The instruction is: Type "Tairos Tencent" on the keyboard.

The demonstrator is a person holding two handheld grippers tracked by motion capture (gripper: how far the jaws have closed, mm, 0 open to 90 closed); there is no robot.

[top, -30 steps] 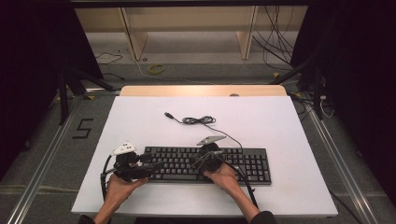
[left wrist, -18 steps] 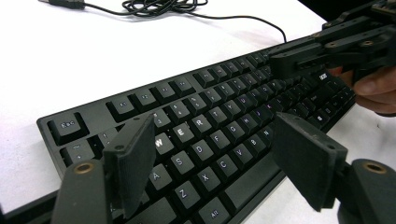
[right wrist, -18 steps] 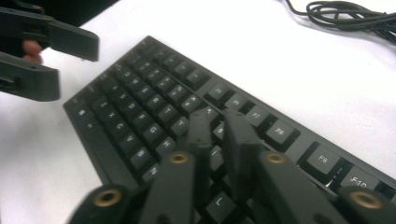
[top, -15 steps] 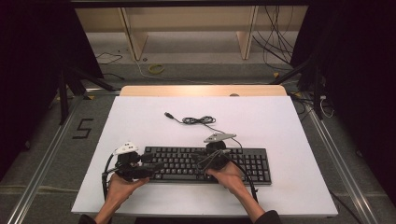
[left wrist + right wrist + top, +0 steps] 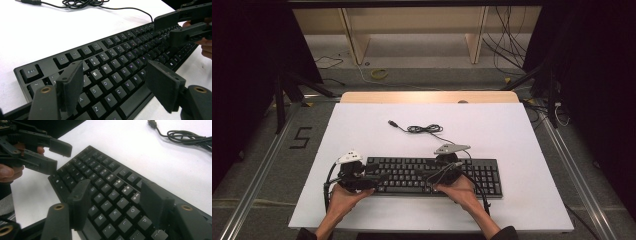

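We held both grippers above the keyboard [image 5: 432, 175]: left gripper [image 5: 115, 87] spread wide, right gripper [image 5: 115, 202] just opening, neither gripping anything.

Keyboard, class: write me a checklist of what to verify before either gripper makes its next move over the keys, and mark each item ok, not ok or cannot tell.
1. Keyboard lies flat on the white table: ok.
2. Left gripper jaws open over the letter keys, nothing between them: ok.
3. Right gripper jaws, which have just been opening, stand apart with only keys below: ok.
4. The two grippers are apart from each other: ok.
5. Keyboard cable lies coiled beyond the keyboard, away from both hands: ok.
6. USB plug connected: not ok, it lies loose on the table.
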